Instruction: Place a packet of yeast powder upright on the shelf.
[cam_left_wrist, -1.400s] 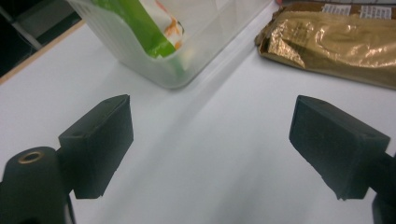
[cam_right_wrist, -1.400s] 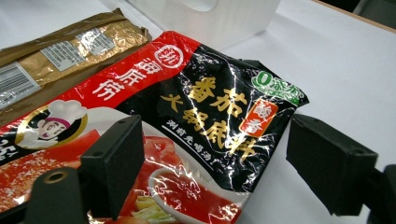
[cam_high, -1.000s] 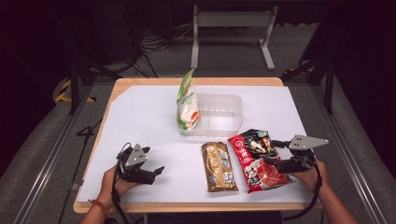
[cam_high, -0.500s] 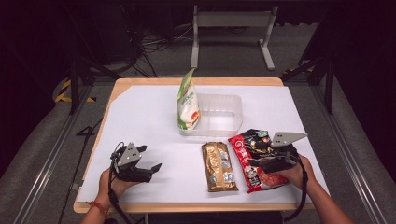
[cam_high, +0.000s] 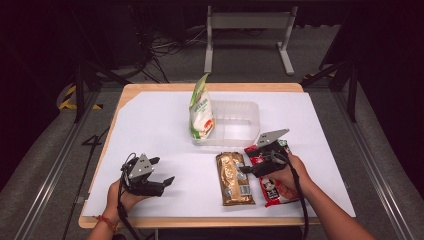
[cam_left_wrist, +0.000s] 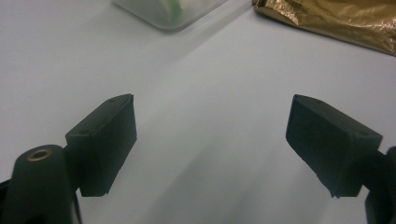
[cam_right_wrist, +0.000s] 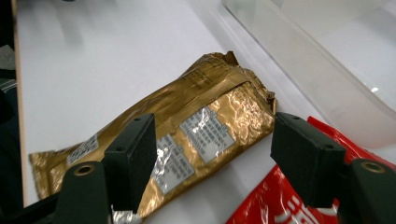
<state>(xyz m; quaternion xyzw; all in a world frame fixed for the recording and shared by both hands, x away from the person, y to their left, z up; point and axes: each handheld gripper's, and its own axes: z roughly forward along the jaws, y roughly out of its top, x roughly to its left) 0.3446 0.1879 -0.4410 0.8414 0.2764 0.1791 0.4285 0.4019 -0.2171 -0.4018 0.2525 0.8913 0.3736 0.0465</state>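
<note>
Right claw first: from the high view I see it hovering over the gap between the gold packet and the red packet, jaws spread, gripping nothing. My left claw sits well to the left of the gold packet, low over the white counter, also released. Beyond the gold packet stands a clear plastic bin, with a green-and-white bag upright in its left end. The red packet lies just right of the gold one, partly under my right hand.

From the left gripper view, the left claw is wide open with only bare counter between its jaws; the gold packet's edge shows far off, with a corner of the bin beside it.

From the right gripper view, the right claw stands open over the gold packet, label side up, one jaw over its middle, the other past its end. The red packet lies just beside it, the bin's wall beyond.
</note>
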